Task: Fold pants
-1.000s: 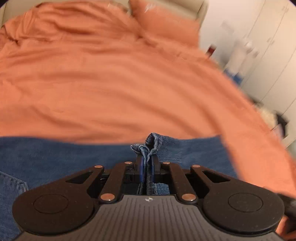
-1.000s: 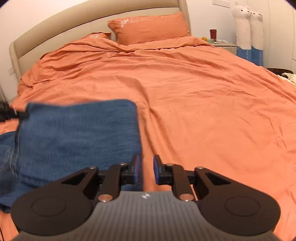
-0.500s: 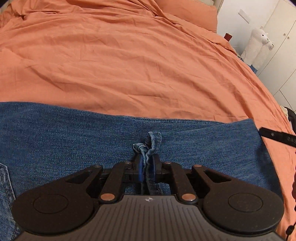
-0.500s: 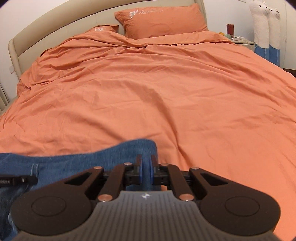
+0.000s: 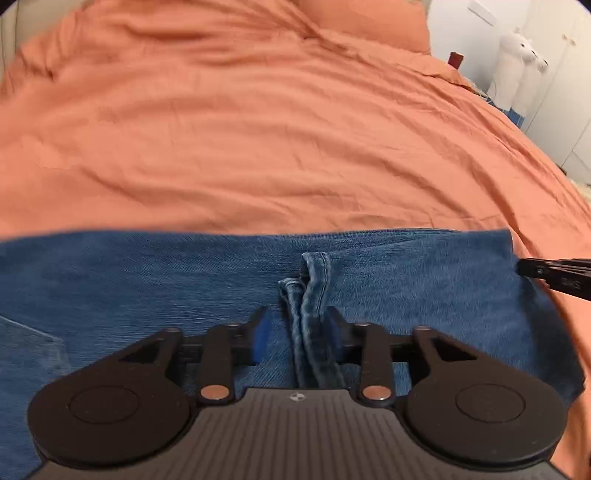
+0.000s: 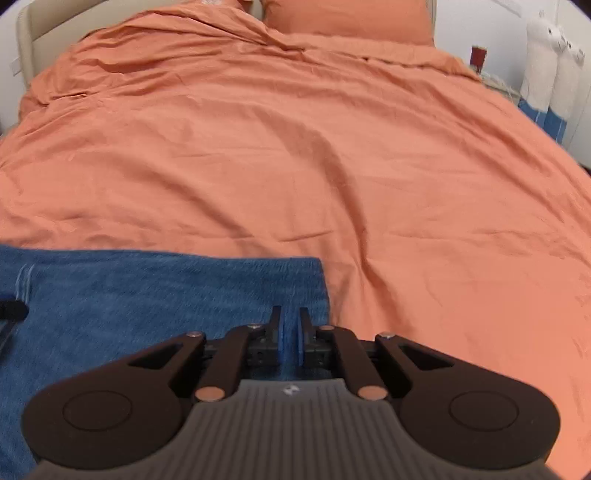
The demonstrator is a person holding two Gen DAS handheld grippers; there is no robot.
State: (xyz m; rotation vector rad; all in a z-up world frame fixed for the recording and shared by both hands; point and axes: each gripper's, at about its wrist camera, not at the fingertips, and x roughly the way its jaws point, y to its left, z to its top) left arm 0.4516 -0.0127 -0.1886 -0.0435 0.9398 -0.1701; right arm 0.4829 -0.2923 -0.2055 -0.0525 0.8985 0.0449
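Blue jeans (image 5: 147,280) lie folded across the near part of an orange bed. My left gripper (image 5: 297,314) hovers low over them and its jaws are opening. A bunched hem seam (image 5: 314,291) stands between the fingers, and the pads are off it. My right gripper (image 6: 290,314) is shut just above the right edge of the jeans (image 6: 147,295); whether cloth is pinched in it I cannot tell. Its tip (image 5: 528,267) shows at the jeans' right edge in the left wrist view. A bit of the left gripper (image 6: 11,310) shows at the left edge of the right wrist view.
The orange duvet (image 6: 332,147) stretches ahead to pillows (image 6: 347,14) and a beige headboard (image 6: 40,33). Two white plush toys (image 6: 550,62) and a red cup (image 6: 479,55) stand at the back right, beside white cupboard doors (image 5: 565,74).
The left jaws have parted and let go of the hem seam, which now lies on the jeans. The right gripper has moved left over the jeans' right edge and shut.
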